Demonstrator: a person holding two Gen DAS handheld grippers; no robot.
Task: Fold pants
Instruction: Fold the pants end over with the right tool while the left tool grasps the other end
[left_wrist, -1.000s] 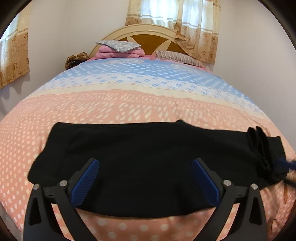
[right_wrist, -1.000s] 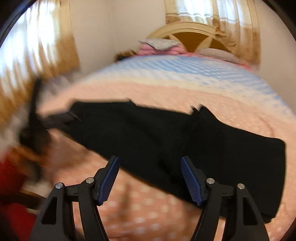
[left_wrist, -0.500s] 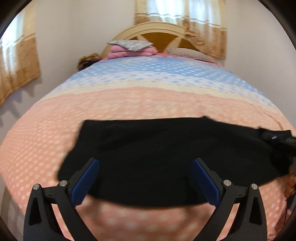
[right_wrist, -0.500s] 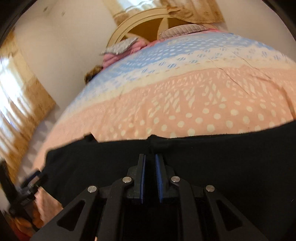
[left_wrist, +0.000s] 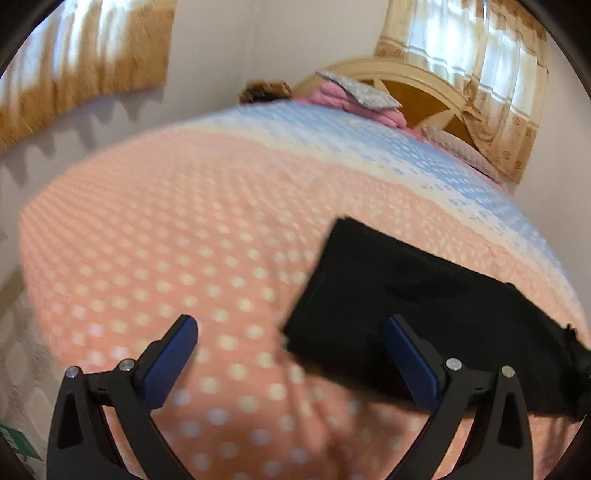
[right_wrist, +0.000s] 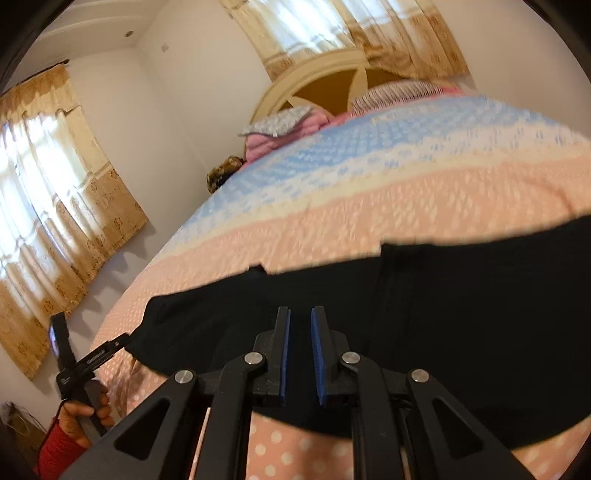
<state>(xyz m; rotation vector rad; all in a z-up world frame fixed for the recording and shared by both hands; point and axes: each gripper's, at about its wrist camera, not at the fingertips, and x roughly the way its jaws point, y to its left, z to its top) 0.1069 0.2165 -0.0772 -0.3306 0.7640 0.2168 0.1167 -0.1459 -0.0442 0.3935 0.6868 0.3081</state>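
Note:
Black pants (left_wrist: 413, 306) lie flat across the near part of the bed, shown as a wide dark band in the right wrist view (right_wrist: 461, 317). My left gripper (left_wrist: 291, 358) is open and empty, hovering over the pants' left end, with its right finger over the cloth and its left finger over bare bedspread. My right gripper (right_wrist: 300, 350) has its jaws nearly closed over the pants' near edge; a narrow gap shows between the blue pads, and whether cloth is pinched between them is hidden. The left gripper also shows in the right wrist view (right_wrist: 88, 358), held in a hand.
The bed (left_wrist: 192, 236) has a peach dotted and blue bedspread. Folded pink bedding and pillows (right_wrist: 284, 129) lie by the wooden headboard (right_wrist: 325, 85). Curtained windows (right_wrist: 48, 206) are on the left wall and behind the headboard. A wall (left_wrist: 229, 51) runs along the bed's left side.
My left gripper has swung left, past the pants' left end. My right gripper closed from wide open over the pants' near edge half a second ago and stays there, slightly raised.

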